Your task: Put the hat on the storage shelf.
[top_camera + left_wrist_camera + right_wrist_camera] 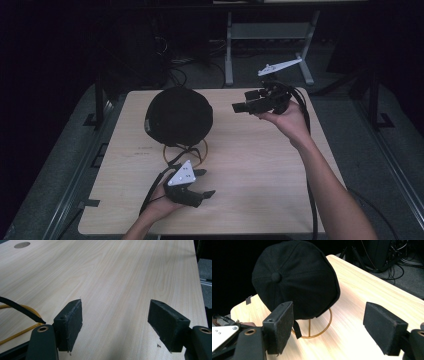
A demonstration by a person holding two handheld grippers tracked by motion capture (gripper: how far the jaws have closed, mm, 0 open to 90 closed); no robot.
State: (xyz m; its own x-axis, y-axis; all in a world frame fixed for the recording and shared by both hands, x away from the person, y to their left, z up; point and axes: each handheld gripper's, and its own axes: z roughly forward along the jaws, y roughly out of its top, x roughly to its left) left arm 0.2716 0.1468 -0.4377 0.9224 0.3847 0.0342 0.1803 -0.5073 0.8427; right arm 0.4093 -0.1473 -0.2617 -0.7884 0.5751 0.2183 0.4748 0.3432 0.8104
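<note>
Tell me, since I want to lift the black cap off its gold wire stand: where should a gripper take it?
Probably the lower rim of the black cap on the side facing the right gripper. That edge hangs free above the gold wire stand, so open jaws could likely straddle it from the right.

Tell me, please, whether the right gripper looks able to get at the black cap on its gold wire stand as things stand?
Probably yes. The right gripper is open, points at the black cap, and bare table lies between them; the gold wire stand sits beneath.
</note>
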